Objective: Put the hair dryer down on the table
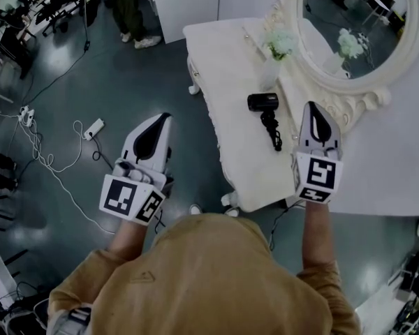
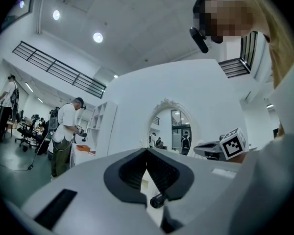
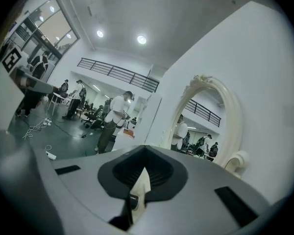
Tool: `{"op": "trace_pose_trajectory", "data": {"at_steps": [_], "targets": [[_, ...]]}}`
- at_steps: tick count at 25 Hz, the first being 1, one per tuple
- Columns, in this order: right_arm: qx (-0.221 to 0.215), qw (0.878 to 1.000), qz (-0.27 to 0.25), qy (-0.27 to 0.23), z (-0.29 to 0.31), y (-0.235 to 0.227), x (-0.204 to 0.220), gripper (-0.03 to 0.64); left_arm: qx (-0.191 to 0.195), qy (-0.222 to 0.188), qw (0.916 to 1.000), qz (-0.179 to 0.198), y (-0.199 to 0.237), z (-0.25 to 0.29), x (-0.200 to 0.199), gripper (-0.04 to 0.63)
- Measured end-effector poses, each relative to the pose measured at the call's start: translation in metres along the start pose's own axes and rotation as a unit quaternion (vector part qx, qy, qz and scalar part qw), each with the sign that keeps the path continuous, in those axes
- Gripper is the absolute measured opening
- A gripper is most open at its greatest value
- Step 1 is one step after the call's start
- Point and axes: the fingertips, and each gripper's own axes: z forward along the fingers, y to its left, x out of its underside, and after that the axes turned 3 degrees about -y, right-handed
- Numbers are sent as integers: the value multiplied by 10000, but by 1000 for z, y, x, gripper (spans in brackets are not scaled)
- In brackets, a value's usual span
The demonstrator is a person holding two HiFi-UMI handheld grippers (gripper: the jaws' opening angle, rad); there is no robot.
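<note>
The black hair dryer [image 1: 264, 103] lies on the white dressing table [image 1: 223, 82], its handle and cord trailing toward the front edge. My right gripper [image 1: 315, 108] hovers over the table just right of the dryer, apart from it, jaws shut and empty. In the right gripper view the right gripper [image 3: 145, 152] points up at the wall and mirror. My left gripper [image 1: 160, 118] hangs over the floor left of the table, also shut with nothing in it. From its own view the left gripper [image 2: 147, 153] faces the mirror, and the dryer is out of sight.
An oval mirror in an ornate white frame [image 1: 366, 93] stands at the table's back, with a vase of white flowers [image 1: 279, 47] beside it. Cables and a power strip [image 1: 93, 128] lie on the dark floor at left. A person [image 1: 133, 12] stands farther off.
</note>
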Motion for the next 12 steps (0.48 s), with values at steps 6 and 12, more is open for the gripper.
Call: {"op": "trace_pose_trajectory", "data": {"at_steps": [6, 12], "targets": [[26, 9991, -117, -412, -23, -11, -25, 3, -48, -115, 9999, 47, -3, 0, -10, 3], [68, 9984, -404, -394, -39, -18, -31, 3, -145, -161, 9997, 95, -1, -2, -18, 3]]}}
